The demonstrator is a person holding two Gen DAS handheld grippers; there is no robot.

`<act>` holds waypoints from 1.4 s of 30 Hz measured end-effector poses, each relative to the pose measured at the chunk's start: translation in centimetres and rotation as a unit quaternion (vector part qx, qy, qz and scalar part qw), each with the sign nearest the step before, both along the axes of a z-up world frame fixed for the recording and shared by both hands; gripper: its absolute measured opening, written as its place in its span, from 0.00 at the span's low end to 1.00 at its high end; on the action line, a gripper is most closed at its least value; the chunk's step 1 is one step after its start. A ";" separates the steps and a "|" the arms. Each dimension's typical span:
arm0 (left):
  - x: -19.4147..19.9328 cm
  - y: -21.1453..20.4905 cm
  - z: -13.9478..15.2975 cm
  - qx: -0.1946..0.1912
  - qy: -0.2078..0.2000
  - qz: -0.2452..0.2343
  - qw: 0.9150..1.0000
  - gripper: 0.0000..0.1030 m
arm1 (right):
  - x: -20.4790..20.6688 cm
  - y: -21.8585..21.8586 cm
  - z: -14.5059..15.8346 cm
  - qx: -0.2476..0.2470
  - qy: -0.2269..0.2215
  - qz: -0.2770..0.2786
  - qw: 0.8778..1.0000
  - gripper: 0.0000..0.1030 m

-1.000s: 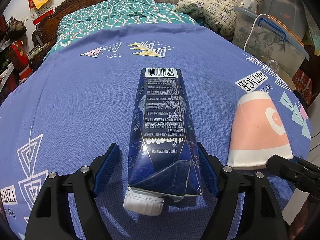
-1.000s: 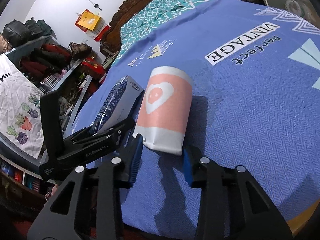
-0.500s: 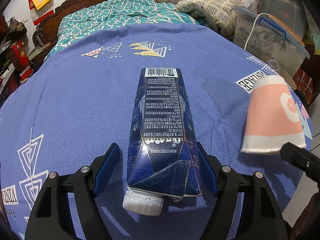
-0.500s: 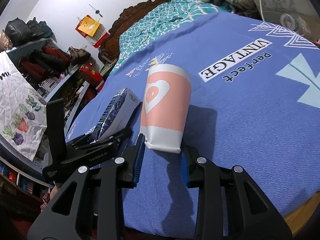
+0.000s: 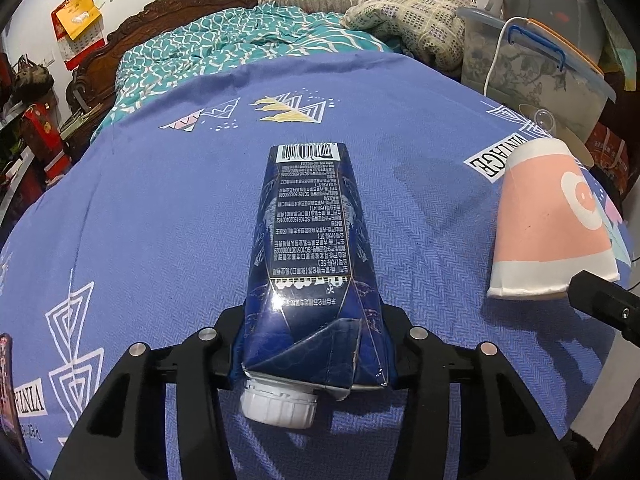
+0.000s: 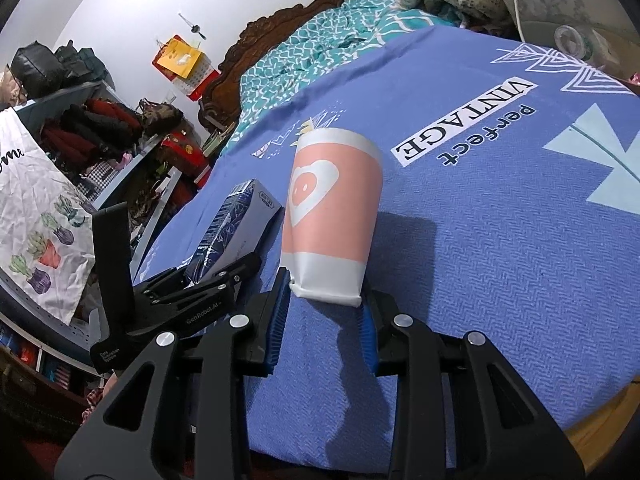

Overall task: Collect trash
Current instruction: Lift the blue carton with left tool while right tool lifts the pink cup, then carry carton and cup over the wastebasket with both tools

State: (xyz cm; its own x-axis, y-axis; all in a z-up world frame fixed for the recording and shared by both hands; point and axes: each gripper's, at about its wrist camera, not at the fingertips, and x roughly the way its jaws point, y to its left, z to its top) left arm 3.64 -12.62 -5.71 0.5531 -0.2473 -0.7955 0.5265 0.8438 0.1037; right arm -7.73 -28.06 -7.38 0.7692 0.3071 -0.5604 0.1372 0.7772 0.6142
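Both grippers angled down over the blue bedspread (image 5: 140,208), each clamped on a piece of trash.

Nearest in the left wrist view, left gripper (image 5: 314,354) just closed onto the folded cap end of the dark blue carton (image 5: 310,240), pads pressed to both its sides, white cap (image 5: 279,406) toward the camera, carton lying flat and stretching away. Beside it, right gripper (image 6: 325,322) pinched on the rim of the pink paper cup (image 6: 332,208), cup tilted off the cloth. Farther back, teal quilt (image 5: 224,44) and carved headboard (image 5: 160,10).

Carton (image 5: 312,264) small print (image 5: 308,220) illegible
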 end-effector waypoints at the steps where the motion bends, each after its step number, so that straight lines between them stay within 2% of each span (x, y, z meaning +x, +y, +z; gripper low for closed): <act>1: 0.0 -0.1 0.0 0.001 -0.001 0.000 1.000 0.45 | 0.0 -0.1 0.0 0.001 0.000 0.000 1.000 0.33; 15: -0.4 -1.7 0.9 0.005 -0.014 -0.012 1.000 0.45 | -0.9 -1.6 -0.1 0.008 -0.012 -0.013 1.000 0.33; 23: -0.6 -3.6 1.0 0.005 0.003 -0.036 0.999 0.45 | -1.7 -2.6 -0.4 0.015 -0.017 -0.027 0.999 0.33; 33: -1.1 -7.6 1.6 0.009 0.007 -0.076 0.997 0.45 | -2.7 -5.4 -0.2 0.017 -0.024 -0.052 0.998 0.33; 42: -2.0 -13.0 2.2 0.020 -0.007 -0.132 0.991 0.45 | -4.3 -10.2 0.8 0.010 -0.038 -0.103 0.994 0.33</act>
State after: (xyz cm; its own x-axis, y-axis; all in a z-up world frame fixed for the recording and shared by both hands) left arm 1.62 -25.64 -3.46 0.4840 -0.3533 -0.8006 0.7270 0.6716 0.1431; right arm -12.02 -38.25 -6.59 0.8565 0.1489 -0.4942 0.2455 0.7247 0.6439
